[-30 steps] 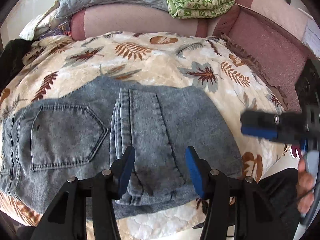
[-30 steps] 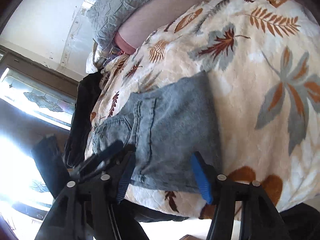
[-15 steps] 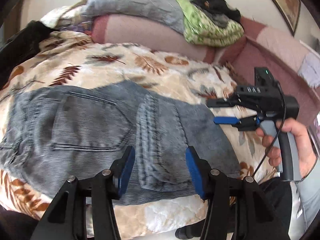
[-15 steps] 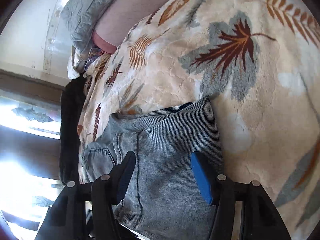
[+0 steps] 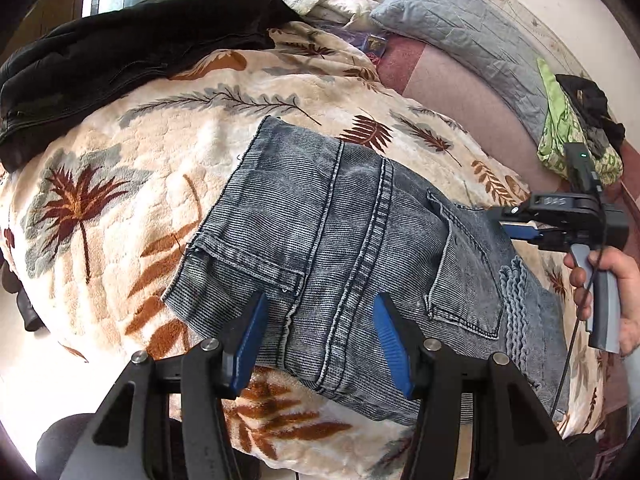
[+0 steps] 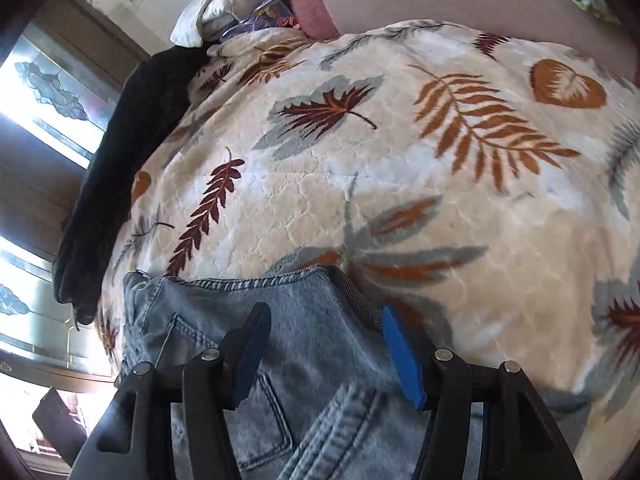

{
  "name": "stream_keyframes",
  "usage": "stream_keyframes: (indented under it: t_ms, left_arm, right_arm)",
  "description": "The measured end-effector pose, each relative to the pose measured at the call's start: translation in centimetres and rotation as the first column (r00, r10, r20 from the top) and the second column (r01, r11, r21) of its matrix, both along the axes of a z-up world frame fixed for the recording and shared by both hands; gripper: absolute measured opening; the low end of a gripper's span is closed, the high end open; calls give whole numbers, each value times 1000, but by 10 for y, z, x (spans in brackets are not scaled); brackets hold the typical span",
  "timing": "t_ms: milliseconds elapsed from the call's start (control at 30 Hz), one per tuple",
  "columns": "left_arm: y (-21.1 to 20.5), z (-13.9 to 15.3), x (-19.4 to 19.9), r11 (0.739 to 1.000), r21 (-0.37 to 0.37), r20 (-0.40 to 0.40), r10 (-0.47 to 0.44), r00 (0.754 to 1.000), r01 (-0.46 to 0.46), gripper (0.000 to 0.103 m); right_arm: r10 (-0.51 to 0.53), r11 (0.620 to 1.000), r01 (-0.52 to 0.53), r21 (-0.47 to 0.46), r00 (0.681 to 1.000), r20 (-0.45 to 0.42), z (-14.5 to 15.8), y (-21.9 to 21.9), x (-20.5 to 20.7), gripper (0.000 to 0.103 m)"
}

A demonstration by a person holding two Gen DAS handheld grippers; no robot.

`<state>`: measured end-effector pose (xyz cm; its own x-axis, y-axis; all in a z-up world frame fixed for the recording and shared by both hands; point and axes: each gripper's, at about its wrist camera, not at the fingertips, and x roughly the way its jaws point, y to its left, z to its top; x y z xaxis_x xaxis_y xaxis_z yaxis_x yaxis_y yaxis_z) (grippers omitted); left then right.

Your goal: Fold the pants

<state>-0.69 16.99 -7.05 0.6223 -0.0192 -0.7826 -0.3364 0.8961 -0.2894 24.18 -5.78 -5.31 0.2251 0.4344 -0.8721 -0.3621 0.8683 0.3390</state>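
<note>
Folded jeans (image 5: 360, 248) on bed (image 5: 120, 208): soft, heavy denim; best gripped at thick folded edges. Left claw (image 5: 320, 340) released; right claw (image 6: 324, 352) released, just narrowing, gripping nothing.

In the right wrist view, the folded grey-blue denim pants (image 6: 320, 380) run off the bottom edge, blurred at lower centre. In the left wrist view, the black-and-blue right gripper (image 5: 520, 230) hides its fingertips behind the denim's right edge.
</note>
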Motion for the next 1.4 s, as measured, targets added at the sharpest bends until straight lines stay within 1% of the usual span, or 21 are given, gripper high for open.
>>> stream_keyframes:
  t_ms: [33,67,167,233,267,333,400,467,533,633,733,900,967,1000,1033,1067,1167,1233,1300,1367,1400]
  left_arm:
    - [-1,-2,1,1000,12,-2,-8,1000,8,55]
    - [-1,-3,0,1000,23,0,-14,1000,14,55]
    - [-5,-3,-4,998,62,6,-30,1000,30,55]
    - [-7,-1,-6,997,73,14,-35,999,34,56]
    - [-5,0,-8,997,64,22,-33,999,31,56]
    - [1,4,-11,1000,25,47,-9,999,8,56]
    - [4,8,-12,1000,24,51,11,999,-13,57]
    - [2,9,-10,999,42,27,12,1000,-13,57]
    - [-1,10,-9,998,58,12,13,1000,-13,57]
    - [-5,14,-10,996,79,-5,33,999,-33,57]
    - [-8,17,-11,995,91,-17,37,999,-35,58]
    - [-9,22,-16,994,101,-24,44,999,-41,61]
    - [-4,20,-18,997,60,-28,50,998,-48,63]
    - [2,18,-19,998,15,-33,59,998,-59,64]
    - [9,16,-23,996,-40,-32,76,997,-78,64]
    - [17,14,-26,990,-102,-24,95,995,-97,64]
    - [42,7,-38,958,-240,-28,156,987,-158,64]
    - [59,1,-44,928,-316,-39,196,980,-199,64]
    - [69,-5,-48,901,-371,-48,221,974,-223,64]
    - [74,-11,-48,880,-415,-61,227,972,-232,64]
    - [75,-16,-46,867,-444,-69,221,973,-228,64]
  right_arm:
    - [-5,993,6,-116,1000,13,-12,8,4,16]
    - [-17,982,27,-185,998,53,-18,11,5,10]
    - [-82,980,100,-171,991,108,-14,4,2,11]
    - [-111,979,134,-154,983,147,-1,-4,-7,25]
    - [-128,982,147,-116,980,155,8,-11,-14,30]
    - [-170,985,172,2,973,153,25,-27,-34,60]
    - [-197,975,182,131,974,113,37,-39,-58,72]
    - [-177,956,158,246,983,56,35,-43,-82,72]
    - [-139,944,132,303,990,1,22,-37,-103,72]
    - [-71,937,94,336,994,-78,-2,-24,-126,72]
    - [-36,932,77,354,992,-121,-15,-10,-139,72]
    - [-11,927,54,372,993,-117,-7,7,-140,72]
    - [-26,938,59,343,994,-102,-5,10,-137,72]
    - [-44,951,71,301,994,-96,-9,13,-134,76]
    - [-61,962,91,256,991,-121,-18,16,-128,81]
    - [-64,963,102,250,985,-157,-29,16,-123,81]
    - [-59,966,96,238,986,-159,-22,19,-122,84]
    - [-56,970,98,224,981,-186,-18,22,-120,84]
    - [-35,956,83,280,984,-172,-6,24,-120,84]
    - [-62,958,95,271,990,-127,1,23,-117,84]
    - [-75,964,105,243,989,-128,-4,25,-114,84]
